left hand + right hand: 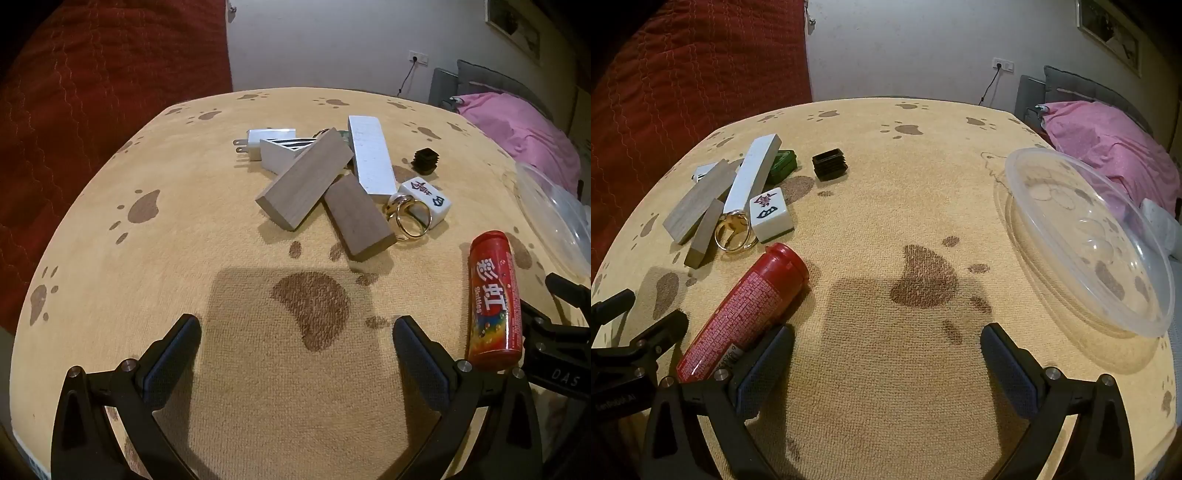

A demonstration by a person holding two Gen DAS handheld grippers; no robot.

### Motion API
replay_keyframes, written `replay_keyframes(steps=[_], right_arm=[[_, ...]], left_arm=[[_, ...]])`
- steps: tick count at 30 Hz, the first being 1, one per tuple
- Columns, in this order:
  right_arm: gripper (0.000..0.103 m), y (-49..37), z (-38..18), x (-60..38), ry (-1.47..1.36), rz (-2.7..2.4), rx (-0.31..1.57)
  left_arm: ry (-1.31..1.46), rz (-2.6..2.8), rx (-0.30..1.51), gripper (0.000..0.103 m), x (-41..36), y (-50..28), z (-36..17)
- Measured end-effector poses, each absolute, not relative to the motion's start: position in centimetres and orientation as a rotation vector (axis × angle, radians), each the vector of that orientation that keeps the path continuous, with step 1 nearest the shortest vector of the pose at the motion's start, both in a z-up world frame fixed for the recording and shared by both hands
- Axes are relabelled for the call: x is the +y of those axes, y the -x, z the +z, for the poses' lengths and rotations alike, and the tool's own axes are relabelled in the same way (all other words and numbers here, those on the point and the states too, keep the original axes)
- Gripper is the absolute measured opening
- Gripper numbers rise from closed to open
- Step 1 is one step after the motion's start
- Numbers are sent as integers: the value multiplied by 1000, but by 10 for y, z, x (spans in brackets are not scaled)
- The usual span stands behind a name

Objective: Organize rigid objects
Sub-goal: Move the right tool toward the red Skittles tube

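Observation:
A heap of small objects lies on the paw-print cloth [184, 229]: two grey wooden blocks [304, 179] [356, 218], a long white block [371, 155], a white plug charger [266, 142], a gold ring [410, 218], a mahjong tile [424, 195] and a black ribbed cap [424, 158]. A red candy tube [495, 299] lies to the right of the heap. My left gripper [297, 343] hovers open over bare cloth in front of the pile. My right gripper [886, 350] is open too, its left finger beside the red tube [746, 314]. A clear plastic bowl [1086, 236] sits at right.
A green tin [783, 164] peeks from behind the white block [753, 173]. A red quilted curtain [92, 92] hangs behind the table at left. A bed with a pink cover [1108, 144] stands at the right. The table's edge curves close behind the heap.

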State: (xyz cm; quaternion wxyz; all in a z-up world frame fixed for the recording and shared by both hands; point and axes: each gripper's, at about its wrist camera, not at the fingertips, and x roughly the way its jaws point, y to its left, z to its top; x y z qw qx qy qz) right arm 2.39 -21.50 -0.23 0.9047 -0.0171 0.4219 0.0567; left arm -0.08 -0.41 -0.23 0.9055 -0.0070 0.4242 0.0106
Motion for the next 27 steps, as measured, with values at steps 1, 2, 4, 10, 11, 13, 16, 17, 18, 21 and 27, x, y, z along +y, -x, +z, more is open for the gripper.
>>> replay_keyframes(steps=[1, 2, 4, 10, 11, 13, 16, 17, 18, 21, 27], right_arm=[[103, -24, -2, -216, 34, 118, 872], [103, -24, -2, -216, 34, 118, 872], [103, -24, -2, -217, 35, 118, 872], [103, -21, -2, -217, 40, 132, 872], [103, -19, 0, -216, 38, 136, 872], [103, -19, 0, -221, 37, 156, 870], [103, -21, -1, -223, 38, 203, 867], [103, -20, -2, -222, 61, 223, 870], [103, -19, -2, -222, 83, 239, 871], [103, -17, -3, -223, 105, 276, 868], [103, -14, -2, -224, 118, 299, 869]], left_arm=[[15, 22, 876, 103, -4, 1, -2], [15, 21, 876, 103, -5, 1, -2], [18, 19, 878, 103, 0, 0, 0], [20, 18, 877, 103, 0, 0, 0], [20, 18, 877, 103, 0, 0, 0], [20, 18, 877, 103, 0, 0, 0], [20, 19, 877, 103, 0, 0, 0], [20, 19, 877, 103, -1, 0, 0], [20, 19, 877, 103, -2, 0, 0], [21, 19, 876, 103, -2, 0, 0], [23, 13, 876, 103, -2, 0, 0]])
